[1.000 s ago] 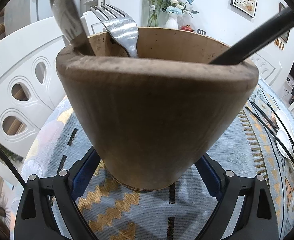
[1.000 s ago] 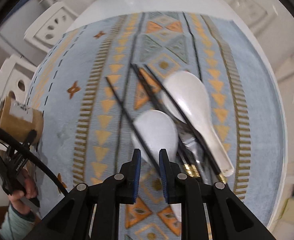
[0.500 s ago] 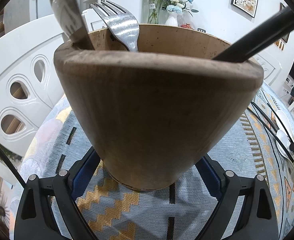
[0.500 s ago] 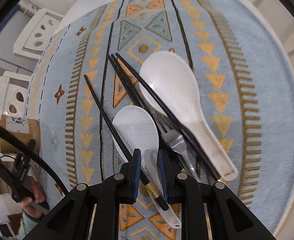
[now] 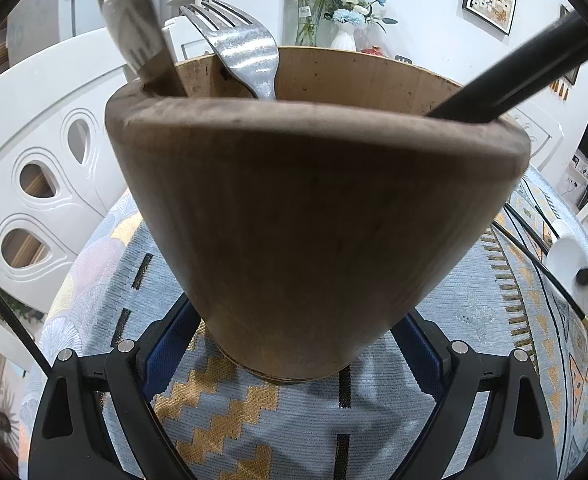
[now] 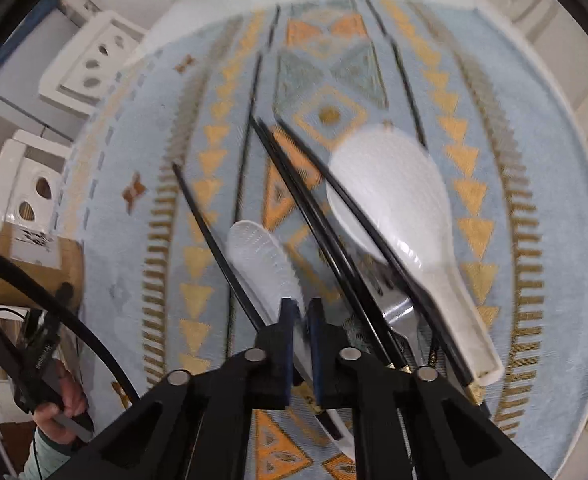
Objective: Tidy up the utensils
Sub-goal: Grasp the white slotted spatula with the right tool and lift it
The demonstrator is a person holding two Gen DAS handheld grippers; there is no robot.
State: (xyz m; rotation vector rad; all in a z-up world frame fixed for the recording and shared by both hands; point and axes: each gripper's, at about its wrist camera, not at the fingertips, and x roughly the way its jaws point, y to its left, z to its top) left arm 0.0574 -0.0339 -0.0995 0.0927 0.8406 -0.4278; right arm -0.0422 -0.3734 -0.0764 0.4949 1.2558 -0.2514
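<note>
looking at the blue and gold patterned tablecloth (image 6: 505, 92) first, since the loose utensils all lie on it in one heap. the wooden utensil holder (image 5: 317, 216) stands at the far left of the table, well apart from that heap, with the left gripper (image 5: 294, 344) clamped around its base. a fork (image 5: 246, 48), a spoon (image 5: 130, 20) and a black handle (image 5: 533, 64) already lean inside it.

the right gripper (image 6: 298, 334) is the nearer one to the pile. its jaws have just been closing and now pinch the handle of the small white rice paddle (image 6: 262, 264). that paddle's long axis runs from the jaws away toward the far left, head tipped up off the cloth, so i'd guess the coming lift has to carry it leftward to the holder.

in the way: one black chopstick (image 6: 214, 248) lies just beside the paddle on its left, almost parallel. more black chopsticks (image 6: 317, 220) cross over the large white rice paddle (image 6: 397, 208) on the right, with a metal fork (image 6: 401, 312) tucked under them. a careless lift could drag that nearest chopstick along, i reckon.
</note>
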